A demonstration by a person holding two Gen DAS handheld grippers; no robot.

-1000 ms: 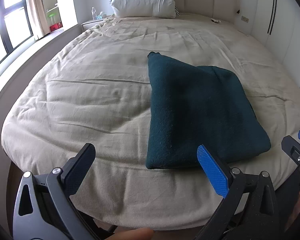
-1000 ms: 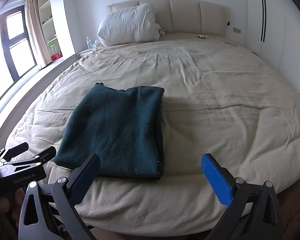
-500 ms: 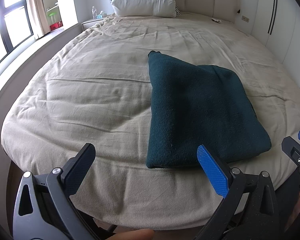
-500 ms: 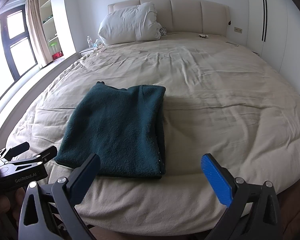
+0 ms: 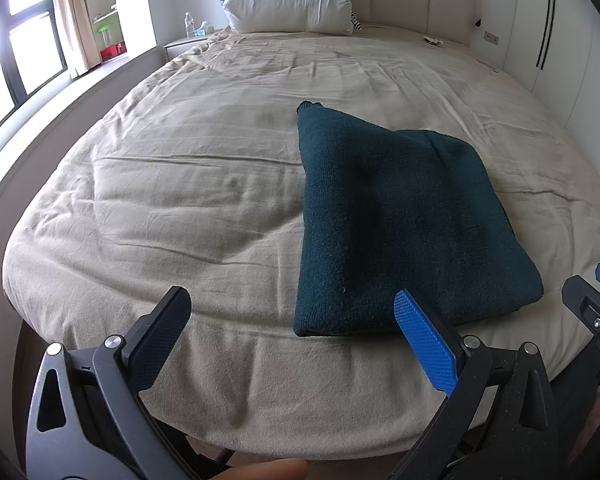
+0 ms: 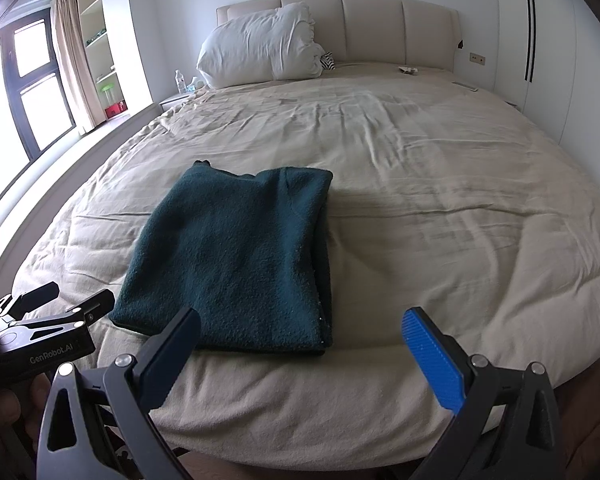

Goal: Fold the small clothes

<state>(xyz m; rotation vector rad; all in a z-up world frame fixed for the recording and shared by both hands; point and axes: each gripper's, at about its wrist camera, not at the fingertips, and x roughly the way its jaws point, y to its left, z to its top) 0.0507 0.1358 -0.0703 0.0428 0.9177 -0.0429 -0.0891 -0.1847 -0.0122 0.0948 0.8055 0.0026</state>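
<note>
A dark teal fleece garment [image 5: 396, 216] lies folded into a rough rectangle near the foot of the beige bed [image 5: 180, 200]. It also shows in the right wrist view [image 6: 240, 260]. My left gripper [image 5: 292, 328] is open and empty, hovering at the bed's foot edge just left of the garment's near corner. My right gripper [image 6: 300, 344] is open and empty, hovering over the foot edge in front of the garment's near right corner. Each gripper shows at the edge of the other's view.
A white pillow [image 6: 260, 52] leans on the padded headboard [image 6: 380, 24]. A nightstand with a water bottle [image 6: 180, 80] stands at the far left. Windows and curtains are on the left, white wardrobe doors [image 6: 560, 40] on the right. Small items lie near the headboard.
Both grippers have drawn back and risen slightly from the bed. The garment lies unmoved and both grippers stay open.
</note>
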